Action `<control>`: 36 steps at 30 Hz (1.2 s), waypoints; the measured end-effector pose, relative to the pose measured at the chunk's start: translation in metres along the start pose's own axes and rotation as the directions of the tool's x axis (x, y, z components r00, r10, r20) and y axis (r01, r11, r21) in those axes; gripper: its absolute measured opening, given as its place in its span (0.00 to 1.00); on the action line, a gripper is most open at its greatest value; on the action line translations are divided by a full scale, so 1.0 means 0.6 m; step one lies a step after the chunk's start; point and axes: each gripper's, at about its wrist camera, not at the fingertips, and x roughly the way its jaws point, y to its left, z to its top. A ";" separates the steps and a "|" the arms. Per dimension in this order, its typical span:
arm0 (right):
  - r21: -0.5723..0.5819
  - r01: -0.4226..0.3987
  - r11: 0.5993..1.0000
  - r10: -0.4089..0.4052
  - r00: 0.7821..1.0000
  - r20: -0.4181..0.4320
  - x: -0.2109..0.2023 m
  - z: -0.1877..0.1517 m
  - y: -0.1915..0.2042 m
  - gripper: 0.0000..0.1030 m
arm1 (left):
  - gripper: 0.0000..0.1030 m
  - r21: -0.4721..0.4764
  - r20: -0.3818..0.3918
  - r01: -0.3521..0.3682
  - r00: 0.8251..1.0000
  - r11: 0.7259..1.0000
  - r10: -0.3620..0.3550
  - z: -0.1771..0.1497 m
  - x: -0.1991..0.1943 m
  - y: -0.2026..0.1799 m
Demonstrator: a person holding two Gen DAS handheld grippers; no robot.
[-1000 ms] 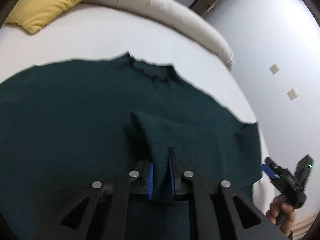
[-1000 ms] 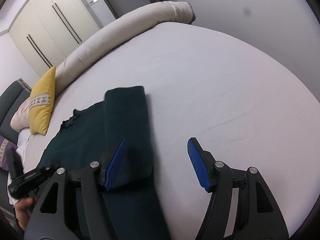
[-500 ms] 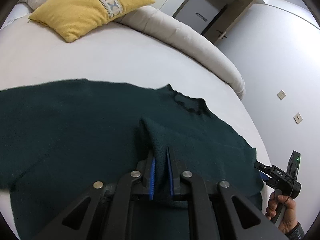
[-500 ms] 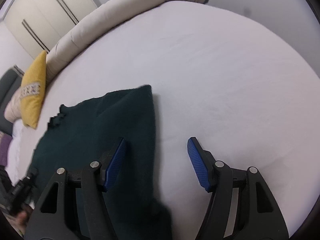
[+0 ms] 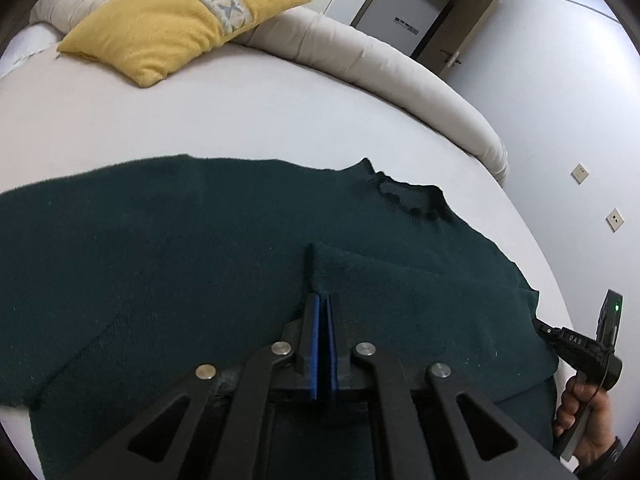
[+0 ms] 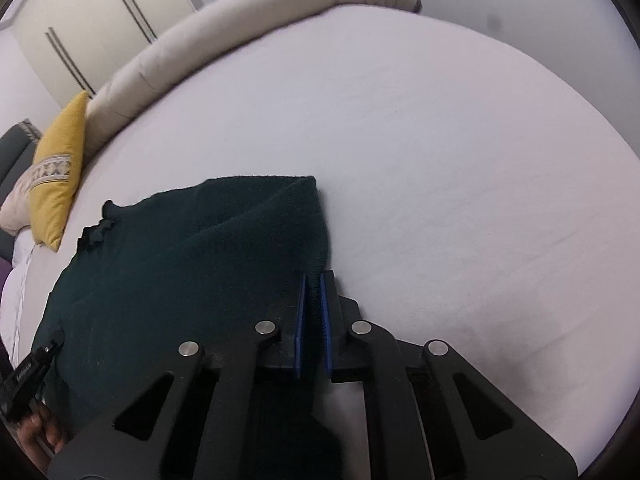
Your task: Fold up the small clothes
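Observation:
A dark green knit sweater (image 5: 168,248) lies spread on the white bed, neckline (image 5: 412,200) toward the headboard. My left gripper (image 5: 323,300) is shut on a raised fold of the sweater near its middle. In the right wrist view the sweater (image 6: 192,264) fills the left, with a folded edge at its right side. My right gripper (image 6: 314,280) is shut on that right edge of the sweater. The right gripper also shows at the far right of the left wrist view (image 5: 580,344), held by a hand.
A yellow cushion (image 5: 180,20) lies at the head of the bed against a long beige bolster (image 5: 380,68). The white sheet (image 6: 440,140) extends right of the sweater. A wall with sockets (image 5: 580,172) stands to the right; wardrobe doors (image 6: 80,40) behind.
My right gripper has shut on the sweater's right edge; it was open before. My left gripper has stayed shut on the fold, and its view has tilted up toward the cushion.

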 end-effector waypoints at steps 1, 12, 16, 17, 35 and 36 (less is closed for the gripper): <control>-0.003 0.005 1.000 -0.005 1.000 0.004 -0.003 0.001 0.003 0.05 | 0.04 0.001 0.005 -0.001 1.000 1.000 0.001 0.003 -0.002 0.000; -0.087 0.023 0.996 -0.018 0.998 0.057 -0.092 -0.029 0.081 0.18 | 0.05 0.052 0.164 -0.048 0.986 0.997 0.039 0.006 -0.088 -0.042; -0.066 -0.010 0.998 0.007 0.999 -0.049 -0.037 -0.051 0.074 0.18 | 0.05 0.126 -0.048 -0.064 0.996 0.990 0.070 -0.017 0.004 -0.059; -0.066 -0.030 0.997 0.029 0.999 -0.026 -0.031 -0.054 0.064 0.18 | 0.06 0.126 -0.066 -0.063 0.995 0.990 0.071 -0.022 0.016 -0.053; -0.340 -0.168 0.925 0.244 0.951 0.192 -0.245 -0.126 0.361 0.81 | 0.74 -0.487 0.177 -0.254 0.908 0.836 0.380 -0.053 -0.447 0.480; -0.341 -0.206 0.917 0.269 0.951 0.150 -0.242 -0.133 0.384 0.81 | 0.74 -0.527 0.166 -0.275 0.895 0.804 0.415 -0.062 -0.469 0.517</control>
